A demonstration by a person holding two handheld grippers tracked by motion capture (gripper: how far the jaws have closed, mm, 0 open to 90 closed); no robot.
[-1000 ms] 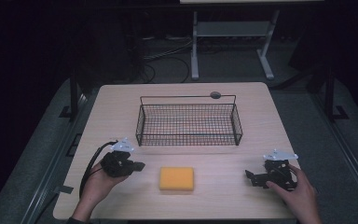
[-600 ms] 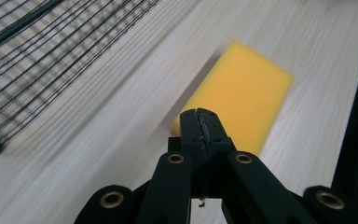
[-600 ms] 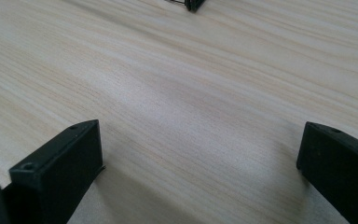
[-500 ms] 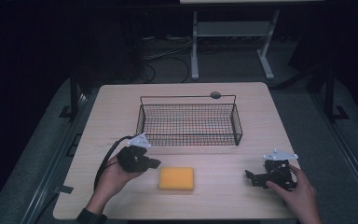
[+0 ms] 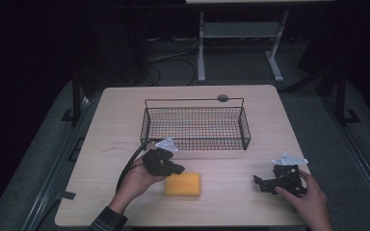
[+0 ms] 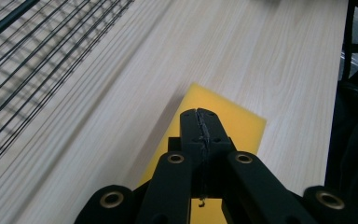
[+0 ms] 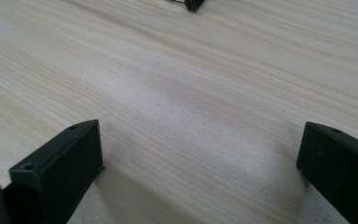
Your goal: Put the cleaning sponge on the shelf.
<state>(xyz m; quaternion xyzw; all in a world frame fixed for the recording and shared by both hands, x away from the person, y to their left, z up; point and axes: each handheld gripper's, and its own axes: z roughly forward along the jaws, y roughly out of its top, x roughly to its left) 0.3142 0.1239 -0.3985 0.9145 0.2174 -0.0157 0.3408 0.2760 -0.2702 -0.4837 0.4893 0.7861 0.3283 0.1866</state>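
Yellow sponge (image 5: 182, 184), one; wire basket (image 5: 195, 126), one; two grippers

The pale wooden table (image 5: 125, 110) is smooth, matt, finely grained. The yellow rectangular foam sponge (image 5: 182, 184) looks matt, and the black wire-mesh basket (image 5: 195, 126) is thin metal.

No readable text anywhere — no labels, brands, numbers or signs. Yellow sponge (image 5: 182, 184) is plain on every face seen, wire basket (image 5: 195, 126) carries no tag, tabletop (image 5: 125, 125) shows bare wood grain. Black fingers (image 6: 200, 126) in the left gripper view show rivets, no markings — same for the fingers (image 7: 60, 163) in the right gripper view.
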